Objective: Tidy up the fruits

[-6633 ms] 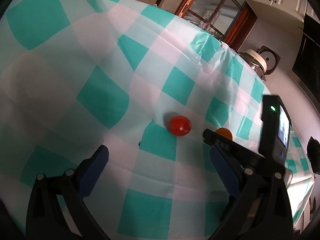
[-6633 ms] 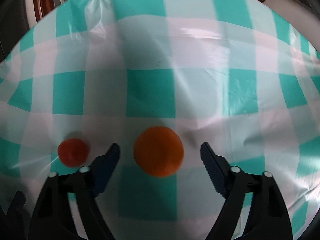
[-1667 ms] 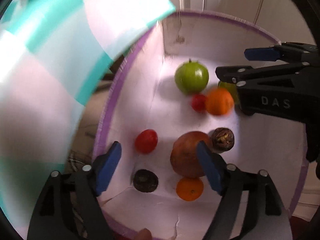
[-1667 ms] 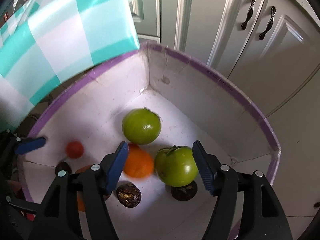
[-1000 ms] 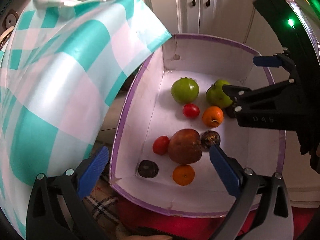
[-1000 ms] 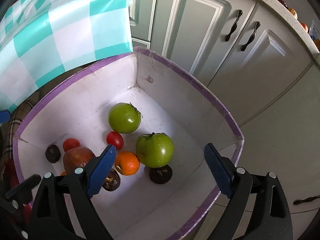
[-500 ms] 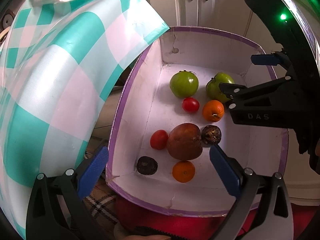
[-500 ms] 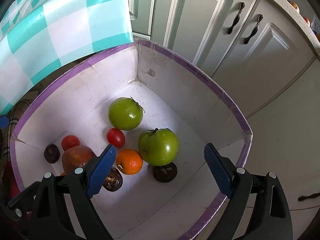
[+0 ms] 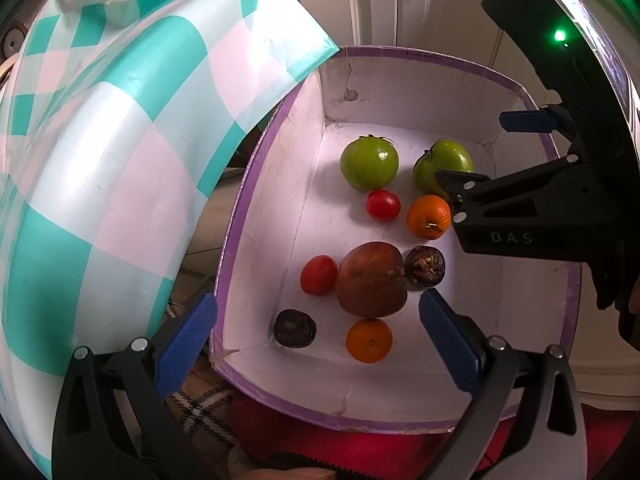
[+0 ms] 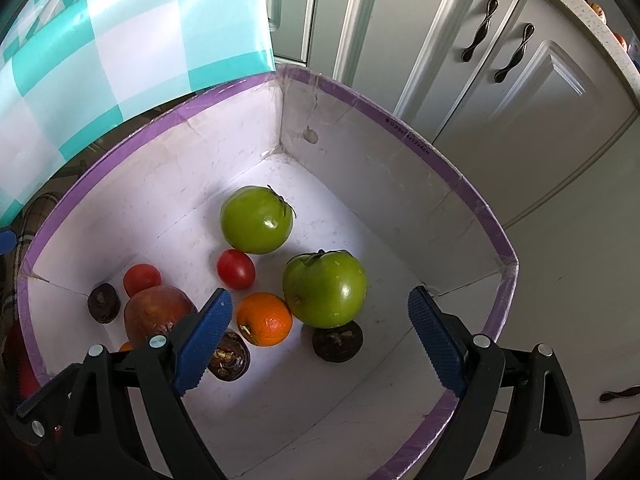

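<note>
Draping checked tablecloth [image 9: 100, 152] beside cabinets [image 10: 460, 48]

Small orange [image 10: 126, 346] is mostly hidden behind the right gripper's [image 10: 320, 336] left finger, and that finger covers part of the dark fruit [image 10: 229, 356] too.

The letters "DAS" stand embossed on the black body of the right hand-held gripper [image 9: 524, 146], seen from the left wrist. A small line of dark print runs along the purple rim of the box [image 10: 408, 136], too small to read surely.
</note>
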Demonstrator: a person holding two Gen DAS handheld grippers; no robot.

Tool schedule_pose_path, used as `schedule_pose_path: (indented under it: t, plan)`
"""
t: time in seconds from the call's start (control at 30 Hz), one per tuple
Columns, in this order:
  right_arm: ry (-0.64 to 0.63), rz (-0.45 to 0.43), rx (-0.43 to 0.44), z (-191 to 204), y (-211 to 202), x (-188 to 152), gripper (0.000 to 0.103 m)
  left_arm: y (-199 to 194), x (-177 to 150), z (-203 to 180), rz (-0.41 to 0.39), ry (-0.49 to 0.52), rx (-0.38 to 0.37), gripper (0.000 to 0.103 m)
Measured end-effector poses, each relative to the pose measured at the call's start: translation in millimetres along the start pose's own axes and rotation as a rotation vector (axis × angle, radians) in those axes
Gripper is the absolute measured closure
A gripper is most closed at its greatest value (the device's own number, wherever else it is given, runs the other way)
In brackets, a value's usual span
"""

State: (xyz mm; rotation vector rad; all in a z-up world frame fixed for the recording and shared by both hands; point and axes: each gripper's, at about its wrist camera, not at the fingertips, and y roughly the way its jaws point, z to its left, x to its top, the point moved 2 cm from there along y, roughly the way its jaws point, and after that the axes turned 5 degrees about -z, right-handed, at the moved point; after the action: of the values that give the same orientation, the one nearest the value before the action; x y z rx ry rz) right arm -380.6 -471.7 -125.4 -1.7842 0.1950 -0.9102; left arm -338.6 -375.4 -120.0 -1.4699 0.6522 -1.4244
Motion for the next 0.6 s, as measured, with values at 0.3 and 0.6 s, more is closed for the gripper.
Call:
schedule_pose_path:
  t: [0.3,0.6]
  plan:
    - [-0.003,0.004,-0.003,-0.2,0.5,-0.6,0.016,-1.0,0.0,-3.4,-0.008,0.006,0.006,0.002]
    - [-0.059,-0.024,-0.075,-5.9,-29.1,12.4,0.016,-24.2,6.6,-4.8,-0.068,-0.009,-0.022,0.002]
